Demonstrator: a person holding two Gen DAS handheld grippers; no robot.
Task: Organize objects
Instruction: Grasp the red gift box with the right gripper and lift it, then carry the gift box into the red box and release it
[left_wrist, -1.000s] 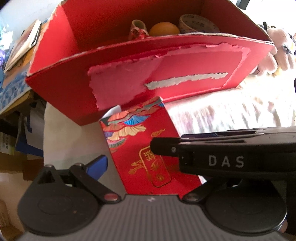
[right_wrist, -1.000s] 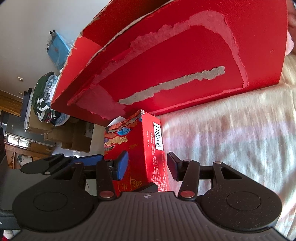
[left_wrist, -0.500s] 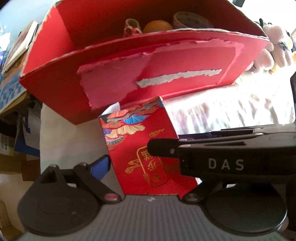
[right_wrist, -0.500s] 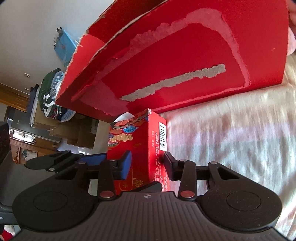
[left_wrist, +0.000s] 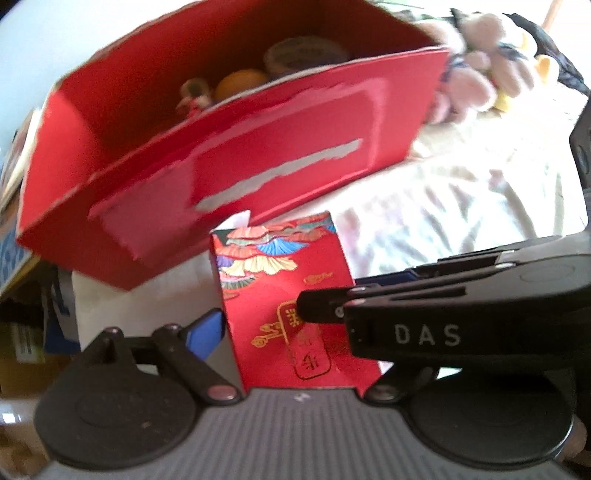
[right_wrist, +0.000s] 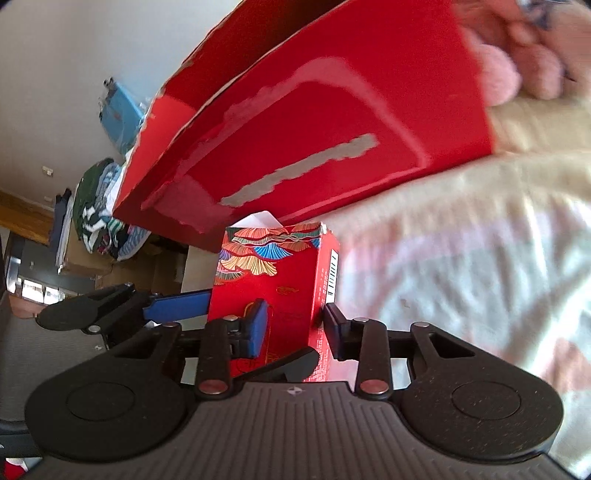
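Both grippers pinch the small red carton (right_wrist: 273, 284) — right gripper (right_wrist: 291, 328) fingers across its narrow sides, left gripper (left_wrist: 291, 332) across the wide faces — just before the large red box (left_wrist: 229, 147); uneven pull could crush it

Both views motion-blurred.

Small red carton (left_wrist: 291, 310): lower part hidden behind left gripper (left_wrist: 291, 332) body; right edge covered by right gripper (right_wrist: 293, 326) crossing in front. Gold characters on face illegible.

Large red box (left_wrist: 229, 147): contents mostly hidden by front wall; orange round item (left_wrist: 240, 83), small figure (left_wrist: 194, 96), round lid-like item (left_wrist: 306, 55) only partly visible, unidentifiable.

Plush toy (left_wrist: 476, 81) at bed's far edge: blurred, partly behind box.

Left gripper's right finger hidden.
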